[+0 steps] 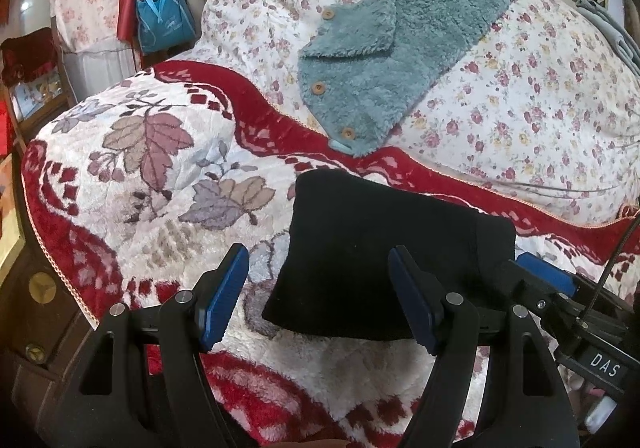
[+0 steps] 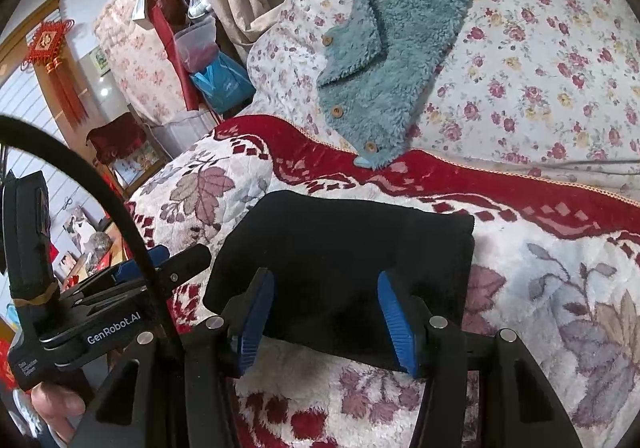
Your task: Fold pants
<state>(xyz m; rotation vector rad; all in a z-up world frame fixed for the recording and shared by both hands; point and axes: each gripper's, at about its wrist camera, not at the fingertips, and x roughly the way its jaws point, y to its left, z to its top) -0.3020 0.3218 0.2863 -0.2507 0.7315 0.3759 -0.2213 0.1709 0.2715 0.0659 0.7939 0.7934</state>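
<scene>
A teal fleece jacket (image 1: 400, 44) with wooden buttons sprawls over a floral quilt (image 1: 520, 108) behind black pants (image 1: 380, 260), folded into a compact rectangle on the bed's red leaf-patterned blanket (image 1: 160, 176). The left claw (image 1: 320, 300) and right claw (image 2: 326, 322) hover apart, empty, above its near edge.

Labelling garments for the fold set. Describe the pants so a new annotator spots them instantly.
Start at the red-bordered leaf-pattern blanket covering the near part of the bed. On it, just ahead of both grippers, lies a compact dark rectangle: the black pants, already folded. They are plain black and smooth, unlike the fluffy teal cardigan with wooden buttons farther back.
</scene>
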